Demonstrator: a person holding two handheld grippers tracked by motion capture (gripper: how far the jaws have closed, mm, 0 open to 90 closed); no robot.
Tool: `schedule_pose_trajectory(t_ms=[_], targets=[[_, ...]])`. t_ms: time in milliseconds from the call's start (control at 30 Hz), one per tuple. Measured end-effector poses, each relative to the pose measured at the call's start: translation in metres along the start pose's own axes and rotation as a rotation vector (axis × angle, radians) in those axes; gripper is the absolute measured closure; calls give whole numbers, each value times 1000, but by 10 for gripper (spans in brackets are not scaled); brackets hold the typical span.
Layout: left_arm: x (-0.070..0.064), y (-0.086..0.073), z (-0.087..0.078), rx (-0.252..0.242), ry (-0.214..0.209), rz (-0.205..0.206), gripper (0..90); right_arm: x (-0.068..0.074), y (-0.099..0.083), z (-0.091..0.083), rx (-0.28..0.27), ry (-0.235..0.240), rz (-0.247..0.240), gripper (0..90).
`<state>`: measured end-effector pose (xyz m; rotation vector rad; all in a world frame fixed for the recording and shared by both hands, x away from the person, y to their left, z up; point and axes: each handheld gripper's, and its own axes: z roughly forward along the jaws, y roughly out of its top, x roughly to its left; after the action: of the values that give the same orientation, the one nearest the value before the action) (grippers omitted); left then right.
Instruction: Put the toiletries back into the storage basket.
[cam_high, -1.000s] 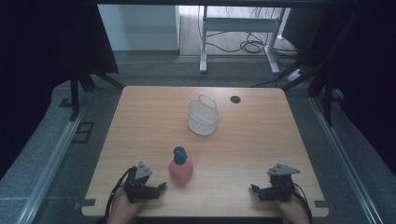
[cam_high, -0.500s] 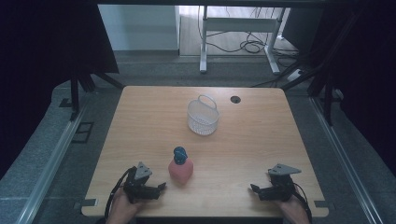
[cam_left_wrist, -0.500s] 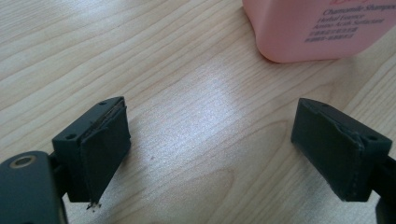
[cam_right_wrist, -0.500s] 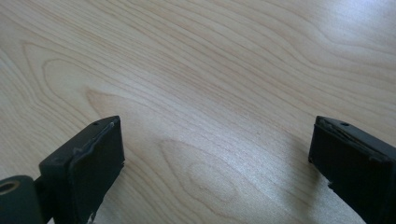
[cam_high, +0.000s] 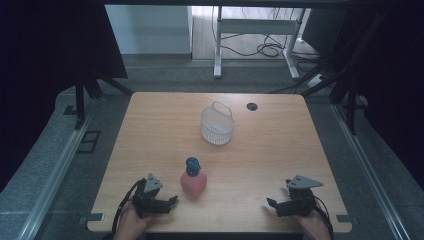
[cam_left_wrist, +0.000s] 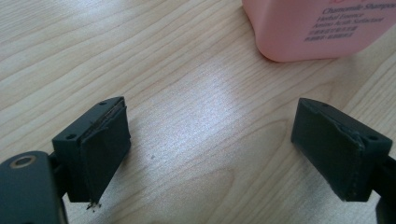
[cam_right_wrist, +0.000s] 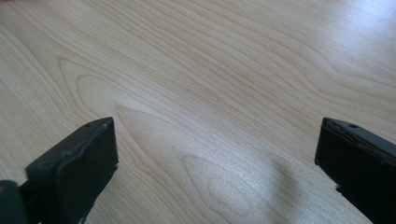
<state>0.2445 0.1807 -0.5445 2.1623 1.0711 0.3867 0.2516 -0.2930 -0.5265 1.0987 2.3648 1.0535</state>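
Two grippers rest low at the near edge of the wooden desk (cam_high: 150, 130), one in each of the person's hands. The left gripper (cam_high: 172, 200) sits at the near left, its black fingers (cam_left_wrist: 100, 144) spread wide with only bare wood grain between them. Just beyond and to one side of them in the left gripper view stands the base of a pink bottle (cam_left_wrist: 322, 28), with small printed lettering on its face; the fingers are apart from it, not touching.

From the high view, the pink bottle (cam_high: 193, 181) stands upright just to the right of the left gripper, topped by a blue cap (cam_high: 192, 164). Farther back, near the middle of the desk, is a white mesh basket (cam_high: 217, 126) with its handle raised. A small dark round grommet (cam_high: 251, 106) lies in the desk surface behind and to the right of the basket.

The right gripper (cam_high: 271, 203) lies at the near right, well apart from the bottle, a grey three-cornered plate on top of it. Its fingers (cam_right_wrist: 77, 163) are likewise spread wide over plain wood, holding nothing.

Beyond the desk, cables (cam_high: 265, 47) trail across the floor around a white frame (cam_high: 260, 27).
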Motion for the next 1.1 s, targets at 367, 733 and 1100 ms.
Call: schedule_pose_trajectory(t_ms=[367, 733, 1100], targets=[[0, 0, 0, 1, 0, 1, 114, 6, 9, -4, -48, 34, -6, 0], [0, 0, 0, 0, 0, 0, 114, 15, 21, -3, -69, 104, 1, 0], [0, 0, 0, 0, 1, 0, 114, 23, 38, -4, -94, 139, -6, 0]])
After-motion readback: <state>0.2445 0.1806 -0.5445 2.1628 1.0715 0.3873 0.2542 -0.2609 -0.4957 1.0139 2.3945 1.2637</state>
